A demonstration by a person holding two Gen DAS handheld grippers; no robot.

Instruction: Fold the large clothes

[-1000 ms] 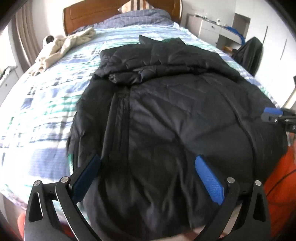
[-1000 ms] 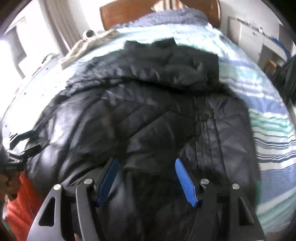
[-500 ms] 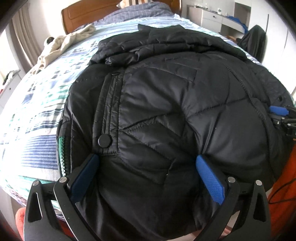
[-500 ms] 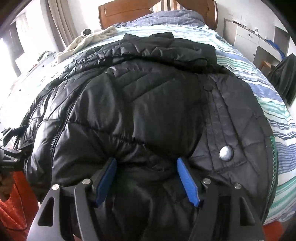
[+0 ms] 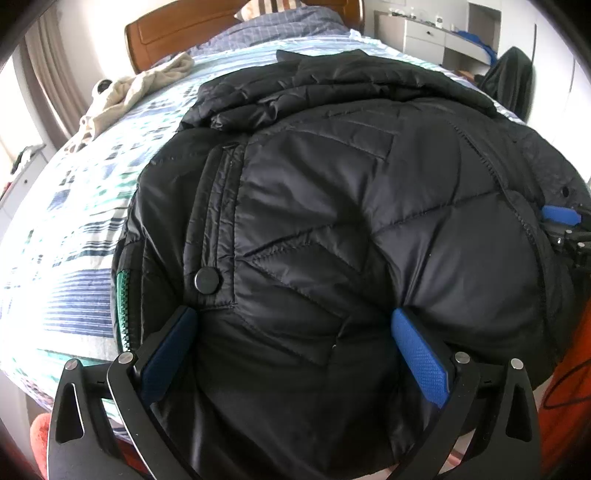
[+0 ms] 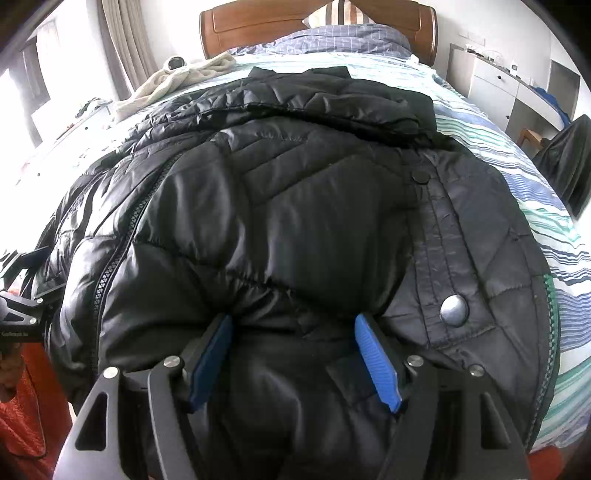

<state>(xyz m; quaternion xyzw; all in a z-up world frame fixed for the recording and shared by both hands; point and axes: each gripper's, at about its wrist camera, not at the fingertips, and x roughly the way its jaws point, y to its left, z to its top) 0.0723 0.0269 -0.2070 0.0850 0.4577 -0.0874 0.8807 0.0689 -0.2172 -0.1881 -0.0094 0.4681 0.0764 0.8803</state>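
Observation:
A large black quilted puffer jacket [image 5: 332, 206] lies on the bed and fills both views [image 6: 295, 221]. Its collar end lies folded at the far side. My left gripper [image 5: 295, 328] has its jaws spread wide, with the jacket's near hem bulging between the blue pads [image 5: 421, 354]. My right gripper [image 6: 293, 332] stands the same way, its jaws apart around a fold of the hem. The right gripper's blue tip also shows at the right edge of the left wrist view [image 5: 561, 216]. The left gripper shows at the left edge of the right wrist view [image 6: 22, 310].
The bed [image 5: 66, 240] has a blue, green and white striped sheet and a wooden headboard [image 6: 258, 22]. A cream garment [image 5: 136, 92] lies near the far left pillow side. White cabinets [image 6: 517, 85] and a dark chair [image 6: 569, 158] stand to the right.
Over the last second the jacket's hem has come closer and now bulges between both pairs of jaws. Both grippers have pushed in at the near hem. The jaws stay apart.

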